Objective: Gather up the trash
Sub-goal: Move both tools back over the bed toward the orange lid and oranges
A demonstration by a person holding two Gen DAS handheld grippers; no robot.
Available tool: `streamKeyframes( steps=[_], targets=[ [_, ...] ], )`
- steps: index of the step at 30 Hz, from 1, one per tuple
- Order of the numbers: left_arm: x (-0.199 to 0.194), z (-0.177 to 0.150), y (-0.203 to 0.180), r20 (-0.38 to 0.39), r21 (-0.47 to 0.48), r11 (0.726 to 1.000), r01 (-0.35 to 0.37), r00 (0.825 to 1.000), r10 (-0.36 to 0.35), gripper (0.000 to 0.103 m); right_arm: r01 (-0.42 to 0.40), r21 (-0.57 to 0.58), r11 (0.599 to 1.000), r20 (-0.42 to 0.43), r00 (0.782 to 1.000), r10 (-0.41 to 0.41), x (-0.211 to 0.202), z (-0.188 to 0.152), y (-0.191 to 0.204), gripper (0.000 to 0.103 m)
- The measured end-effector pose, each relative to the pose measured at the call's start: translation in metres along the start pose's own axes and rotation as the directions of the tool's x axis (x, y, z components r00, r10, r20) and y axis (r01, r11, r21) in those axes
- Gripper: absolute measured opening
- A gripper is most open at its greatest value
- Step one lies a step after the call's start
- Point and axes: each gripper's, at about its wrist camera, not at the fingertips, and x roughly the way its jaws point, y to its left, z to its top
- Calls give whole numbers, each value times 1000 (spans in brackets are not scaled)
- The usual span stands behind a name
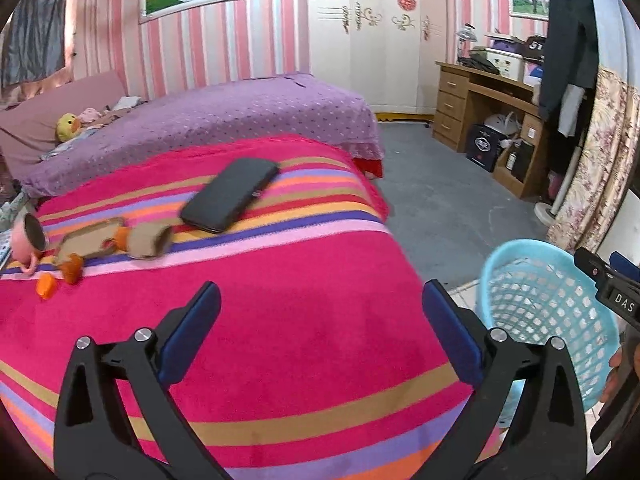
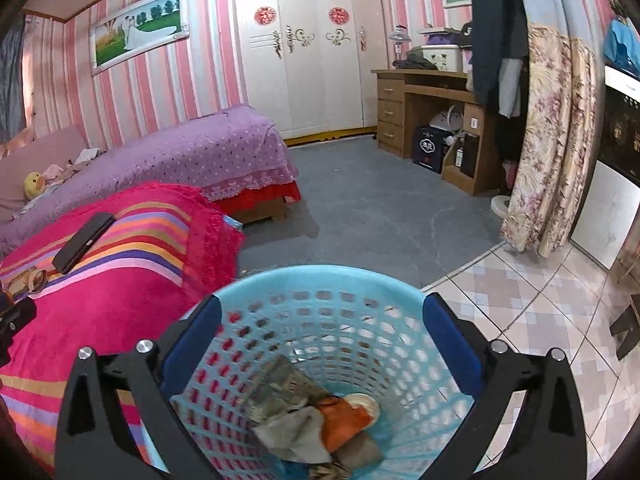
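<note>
Since both claws are wide open and empty, this looks like a drop just done: the right gripper hangs over the pale blue plastic mesh basket, crumpled paper and orange scraps already inside. The left gripper points across the pink striped blanket toward leftover cardboard and orange bits far left, near a black phone.

We are seeing the basket standing on the floor right of the bed, scraps lying in it; a case and cup lying on the bed.
</note>
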Motion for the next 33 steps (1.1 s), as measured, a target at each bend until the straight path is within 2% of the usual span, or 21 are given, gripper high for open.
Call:
streamKeyframes(
  steps=[6, 11, 21, 33],
  targets=[
    [-3, 4, 52, 2, -2, 999, -45, 999, 45, 97, -61, 2, 998, -3, 998, 61, 3, 4, 48, 98],
    [-2, -4, 101, -7, -5, 995, -103, 995, 103, 97, -114, -46, 992, -11, 994, 113, 8, 3, 95, 98],
    [4, -13, 191, -38, -91, 981, -170, 985, 168, 97, -174, -163, 971, -22, 985, 172, 6, -9, 178, 98],
    [12, -31, 276, -94, -162, 955, -249, 967, 237, 97, -235, -222, 947, -47, 972, 230, 11, -18, 252, 98]
  ],
)
